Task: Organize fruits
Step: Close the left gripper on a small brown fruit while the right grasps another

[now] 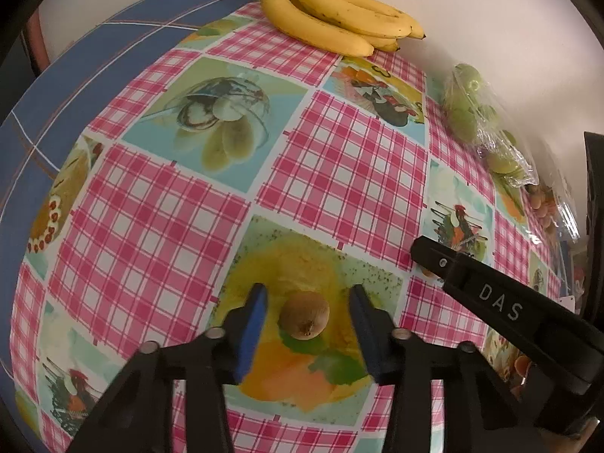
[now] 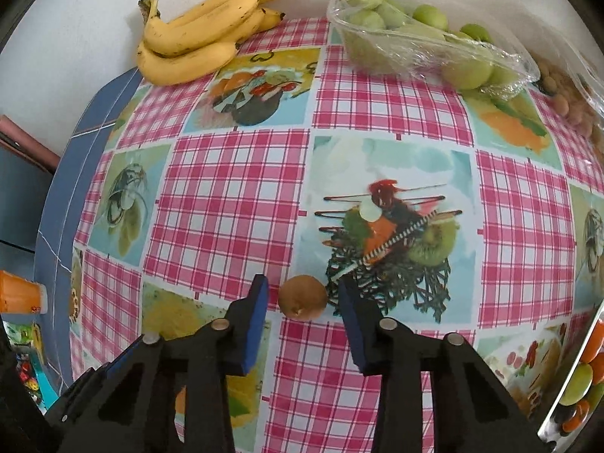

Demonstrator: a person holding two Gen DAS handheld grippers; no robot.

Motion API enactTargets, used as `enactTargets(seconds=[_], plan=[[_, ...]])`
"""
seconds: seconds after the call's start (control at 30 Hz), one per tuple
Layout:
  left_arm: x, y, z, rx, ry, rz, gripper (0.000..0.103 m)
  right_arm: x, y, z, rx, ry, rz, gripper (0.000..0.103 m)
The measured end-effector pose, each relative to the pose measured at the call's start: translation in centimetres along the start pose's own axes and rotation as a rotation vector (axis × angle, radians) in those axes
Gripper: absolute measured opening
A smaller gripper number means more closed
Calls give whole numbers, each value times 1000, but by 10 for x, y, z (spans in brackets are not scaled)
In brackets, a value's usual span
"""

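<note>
A brown kiwi (image 1: 304, 315) lies on the chequered tablecloth between the open fingers of my left gripper (image 1: 307, 296), with gaps on both sides. Another brown kiwi (image 2: 302, 297) lies between the open fingers of my right gripper (image 2: 302, 288), also untouched. The right gripper's black arm (image 1: 502, 302) shows at the right of the left wrist view. A bunch of bananas (image 1: 332, 11) (image 2: 200, 34) lies at the table's far edge by the wall. A clear tray of green fruits (image 2: 419, 34) (image 1: 479, 120) under plastic wrap stands to the right of the bananas.
A bag of small brownish fruits (image 2: 570, 98) lies right of the green fruit tray. An orange cup (image 2: 20, 297) stands beyond the table's left edge. A shiny rim with colourful round pieces (image 2: 581, 377) is at the near right. The blue table edge (image 1: 94, 60) curves at left.
</note>
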State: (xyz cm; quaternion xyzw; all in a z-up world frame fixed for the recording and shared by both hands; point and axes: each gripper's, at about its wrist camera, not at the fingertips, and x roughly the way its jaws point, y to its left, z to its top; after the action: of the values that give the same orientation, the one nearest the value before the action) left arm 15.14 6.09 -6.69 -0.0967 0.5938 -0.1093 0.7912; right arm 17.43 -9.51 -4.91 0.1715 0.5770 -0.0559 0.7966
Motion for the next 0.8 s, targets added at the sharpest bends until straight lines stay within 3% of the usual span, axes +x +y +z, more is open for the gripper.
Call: enactTargets(seconds=[0.03,0.1,0.43,0.8], plan=[[0,0,0,0,0,2,36,0,0,0,-2,1,0,28],[0,0,0,9,0,6,28,0,0,0,-2,-1,2,28],[-18,-5,0,27,-32,-24,27,-35,-3,-18,11,-48,32,27],[-55,-19,-9,67,-92,-35,27,-90,-20,-63,17,-107,-39,27]])
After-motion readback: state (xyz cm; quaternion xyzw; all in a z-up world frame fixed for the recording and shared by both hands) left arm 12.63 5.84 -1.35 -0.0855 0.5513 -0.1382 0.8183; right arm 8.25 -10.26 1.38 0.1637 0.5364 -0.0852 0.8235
